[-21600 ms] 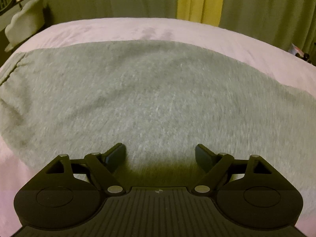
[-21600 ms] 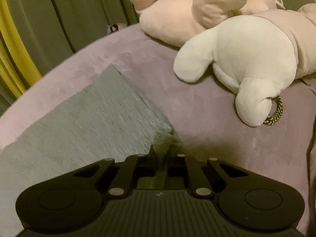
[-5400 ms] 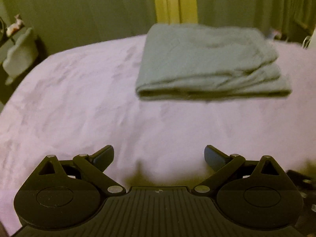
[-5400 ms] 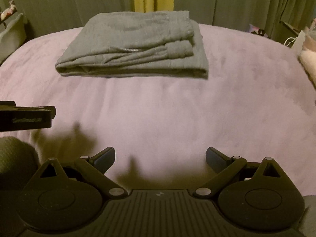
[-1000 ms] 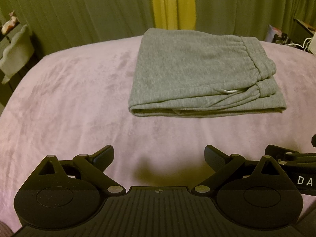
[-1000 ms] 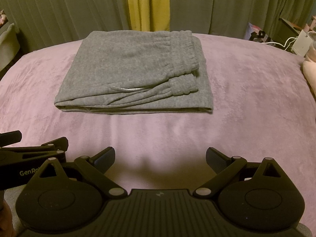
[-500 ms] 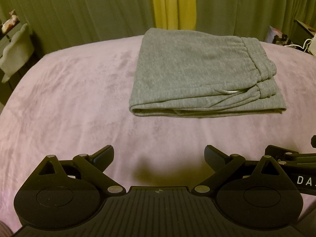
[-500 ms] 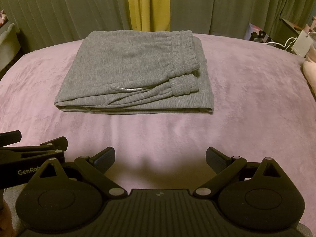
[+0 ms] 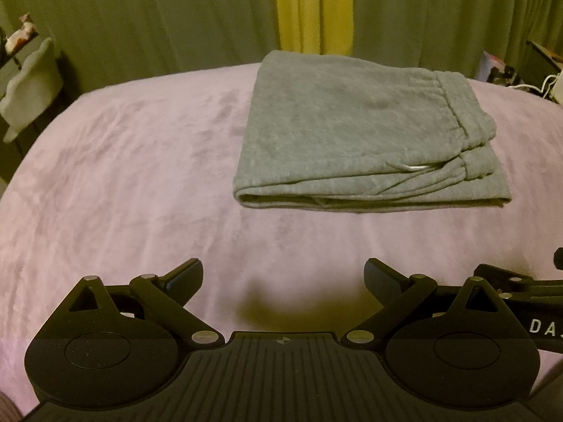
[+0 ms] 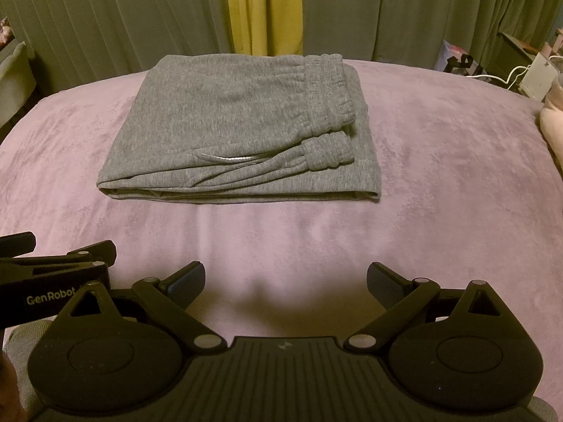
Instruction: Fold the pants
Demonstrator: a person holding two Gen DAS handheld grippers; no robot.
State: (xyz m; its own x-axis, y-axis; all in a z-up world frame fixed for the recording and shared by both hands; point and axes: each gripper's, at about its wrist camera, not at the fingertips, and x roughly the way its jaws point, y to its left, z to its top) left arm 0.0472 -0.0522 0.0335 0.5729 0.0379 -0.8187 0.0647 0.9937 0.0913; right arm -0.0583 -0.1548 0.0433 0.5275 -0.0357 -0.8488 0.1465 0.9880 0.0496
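The grey sweatpants (image 9: 355, 133) lie folded in a flat rectangle on the pink bedspread (image 9: 123, 183), waistband and cuffs to the right. They also show in the right wrist view (image 10: 239, 130). My left gripper (image 9: 283, 277) is open and empty, well short of the pants' near fold. My right gripper (image 10: 285, 279) is open and empty, also held back from the pants. The two grippers sit side by side; the right one shows at the left view's right edge (image 9: 520, 288), the left one at the right view's left edge (image 10: 52, 270).
Green curtains with a yellow strip (image 10: 264, 10) hang behind the bed. A pale cushion (image 9: 28, 88) is off the bed's left side. A pink plush (image 10: 552, 130) lies at the right edge, with cables and a white box (image 10: 535, 77) beyond it.
In the last second nothing has visibly moved. Earlier the pants lay spread flat with my right gripper shut on a corner; now they lie folded and both grippers are back and open.
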